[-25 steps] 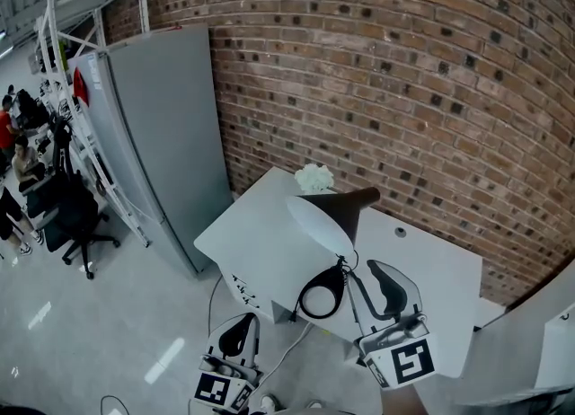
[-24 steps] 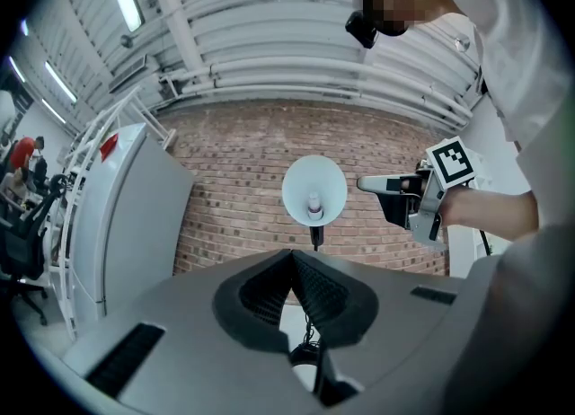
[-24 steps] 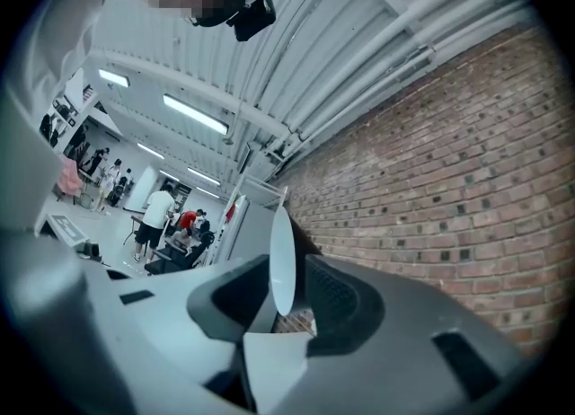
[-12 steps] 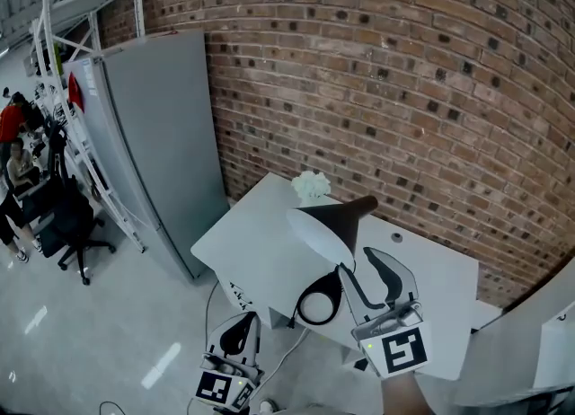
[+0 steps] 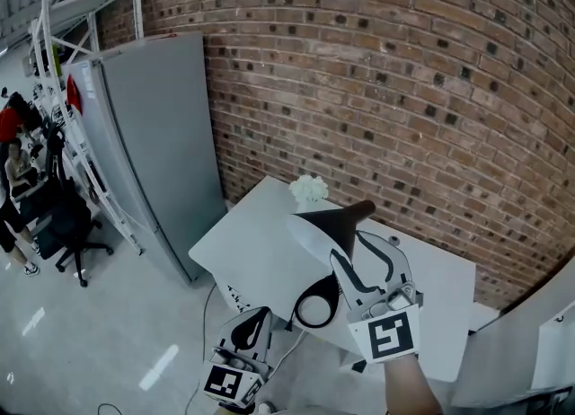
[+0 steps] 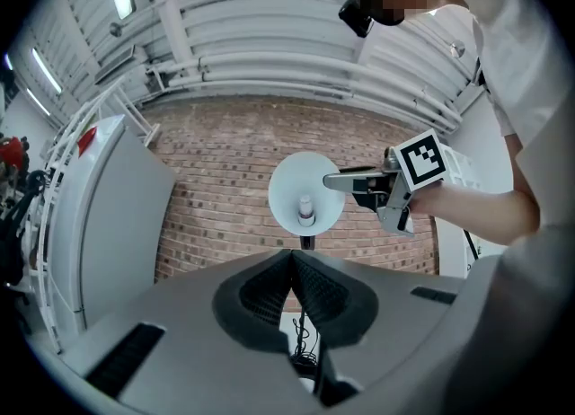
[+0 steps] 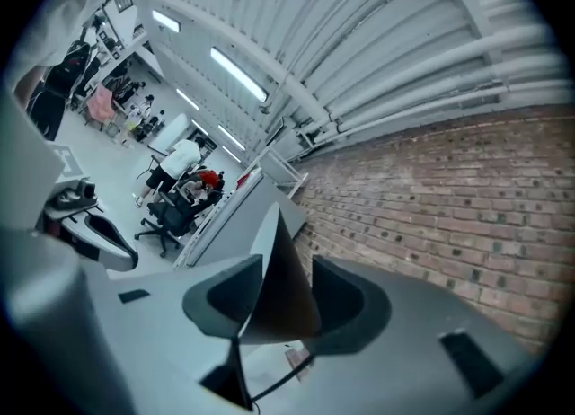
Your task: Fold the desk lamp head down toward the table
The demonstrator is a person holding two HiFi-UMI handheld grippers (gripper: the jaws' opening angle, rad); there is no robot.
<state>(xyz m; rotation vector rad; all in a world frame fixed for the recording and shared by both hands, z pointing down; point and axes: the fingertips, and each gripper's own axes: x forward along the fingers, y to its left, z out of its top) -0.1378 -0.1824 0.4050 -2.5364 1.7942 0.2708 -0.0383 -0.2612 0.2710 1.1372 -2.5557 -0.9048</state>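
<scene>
Two jaws of our right gripper (image 5: pixel 355 251) have just been opening, loose around the lamp head (image 5: pixel 314 227). Our left gripper (image 5: pixel 256 319), pinched closed, sits off the table (image 5: pixel 243 251) edge.

Lamp (image 5: pixel 334 218) partly behind right tongs (image 5: pixel 349 247)

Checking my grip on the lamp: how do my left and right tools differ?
The right tool holds its jaws apart, just opened wider, around the lamp shade; the left tool has them shut, empty. The right is up at the lamp; the left hangs lower, off the table. Both look identically built.
</scene>
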